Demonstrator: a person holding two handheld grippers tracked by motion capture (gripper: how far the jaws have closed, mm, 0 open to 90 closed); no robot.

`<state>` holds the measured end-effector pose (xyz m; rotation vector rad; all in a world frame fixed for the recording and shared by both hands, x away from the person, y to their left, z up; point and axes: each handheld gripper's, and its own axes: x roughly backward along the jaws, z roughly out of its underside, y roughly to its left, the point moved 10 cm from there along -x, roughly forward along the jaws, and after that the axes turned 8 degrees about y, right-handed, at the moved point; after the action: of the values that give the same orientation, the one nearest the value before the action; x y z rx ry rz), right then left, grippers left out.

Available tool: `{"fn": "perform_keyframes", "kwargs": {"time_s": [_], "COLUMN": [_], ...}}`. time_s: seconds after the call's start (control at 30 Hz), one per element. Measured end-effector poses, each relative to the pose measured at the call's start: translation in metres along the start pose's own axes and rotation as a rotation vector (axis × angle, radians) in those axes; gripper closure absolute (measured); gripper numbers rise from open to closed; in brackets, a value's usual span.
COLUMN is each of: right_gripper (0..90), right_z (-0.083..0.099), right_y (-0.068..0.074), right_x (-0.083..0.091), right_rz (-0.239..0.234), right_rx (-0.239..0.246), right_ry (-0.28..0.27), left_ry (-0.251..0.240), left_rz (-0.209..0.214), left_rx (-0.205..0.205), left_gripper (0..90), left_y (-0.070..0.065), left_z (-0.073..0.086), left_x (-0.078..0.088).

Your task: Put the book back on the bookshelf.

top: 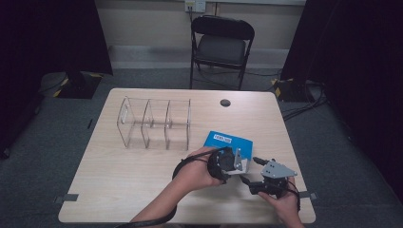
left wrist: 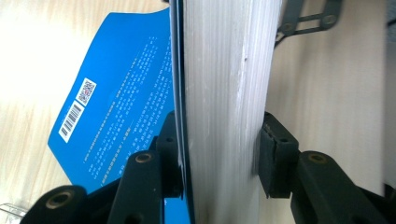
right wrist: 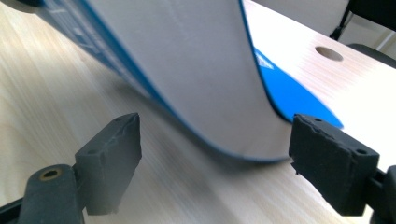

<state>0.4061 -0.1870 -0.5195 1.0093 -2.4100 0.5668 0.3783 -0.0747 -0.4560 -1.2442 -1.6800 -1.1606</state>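
left tongs (left wrist: 219, 154): closed on the blue book (left wrist: 224, 74), one black pad on each side of the thick white page block, blue cover pressed under the left pad.
blue book: lifted at the near edge, far part resting on the surface (top: 142, 171), near the front right corner; back cover with barcode bent open to one side.
right tongs (right wrist: 215, 163): wide open, holding nothing, low over the surface, just in front of the book's curved lower corner; book not touched by either pad.
hands: left hand (top: 197, 171) around the left tongs, right hand (top: 285, 202) behind the right tongs, close together.
clear rack (top: 154, 122): three slots, upright, at the middle left of the surface, well apart from the book, all slots bare.
chair (top: 221, 45): behind the surface, out of the way.
step in hand, likely: raise the book up on edge, ready for a slot in the rack.
how to do it well: keep the left squeeze firm so no pages slip out; bring the right tongs in slow and grip cover and pages together; lift both sides level; keep the loose cover from folding under.
what could go wrong: floppy cover bending more, or the book sliding down between the pads.
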Motion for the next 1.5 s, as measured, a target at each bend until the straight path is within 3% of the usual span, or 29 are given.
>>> {"fn": "perform_keyframes", "kwargs": {"time_s": [0.07, 0.2, 0.3, 0.33, 0.47, 0.5, 0.67, 0.7, 0.8, 0.87, 0.97, 1.07, 1.23, 1.3, 1.5], "right_gripper": [15.1, 15.0, 14.6, 14.6, 17.4, 20.9, 35.8, 38.1, 42.5, 43.5, 44.1, 44.3, 44.3, 44.3, 44.7], "right_z": [-0.004, -0.014, -0.02, -0.021, -0.026, -0.028, -0.031, -0.032, -0.036, -0.038, -0.04, -0.041, -0.04, -0.04, -0.042], "right_y": [0.003, 0.004, 0.006, 0.006, 0.012, 0.015, 0.023, 0.023, 0.024, 0.021, 0.018, 0.015, 0.014, 0.013, 0.01], "right_x": [0.0, 0.0, -0.001, -0.002, -0.009, -0.01, -0.014, -0.013, -0.009, -0.005, -0.001, 0.001, 0.005, 0.007, 0.015], "right_rz": [-0.02, -0.022, -0.036, -0.028, -0.081, -0.115, -0.108, -0.106, -0.119, -0.13, -0.149, -0.161, -0.174, -0.179, -0.206], "right_rx": [0.03, 0.078, 0.105, 0.126, 0.132, 0.112, 0.183, 0.202, 0.233, 0.214, 0.188, 0.166, 0.154, 0.145, 0.087], "right_ry": [-0.004, -0.003, -0.003, 0.003, 0.0, -0.006, 0.002, 0.006, 0.009, 0.003, 0.003, 0.002, 0.007, 0.009, 0.008], "left_ry": [0.002, -0.001, 0.004, 0.002, -0.019, -0.025, -0.027, -0.034, -0.083, -0.119, -0.156, -0.147, -0.174, -0.183, -0.165], "left_rz": [0.012, 0.031, 0.024, 0.031, 0.061, 0.061, 0.077, 0.092, 0.117, 0.111, 0.087, 0.056, 0.043, 0.06, 0.05], "left_rx": [0.002, 0.002, -0.02, -0.008, 0.005, 0.004, -0.019, -0.029, -0.002, 0.03, 0.072, 0.092, 0.142, 0.172, 0.179], "left_gripper": [59.2, 59.2, 59.6, 59.7, 60.0, 60.1, 59.4, 57.9, 47.0, 36.3, 29.6, 24.3, 21.5, 19.1, 17.6], "left_y": [-0.002, -0.002, 0.0, -0.001, -0.001, -0.001, -0.002, -0.002, -0.003, -0.001, 0.007, 0.014, 0.024, 0.025, 0.027], "left_z": [-0.001, -0.002, -0.003, -0.003, -0.007, -0.008, -0.007, -0.006, -0.007, -0.008, -0.005, 0.004, 0.022, 0.027, 0.043], "left_x": [0.003, 0.006, 0.011, 0.012, 0.018, 0.02, 0.022, 0.022, 0.022, 0.026, 0.038, 0.049, 0.07, 0.074, 0.074]}}
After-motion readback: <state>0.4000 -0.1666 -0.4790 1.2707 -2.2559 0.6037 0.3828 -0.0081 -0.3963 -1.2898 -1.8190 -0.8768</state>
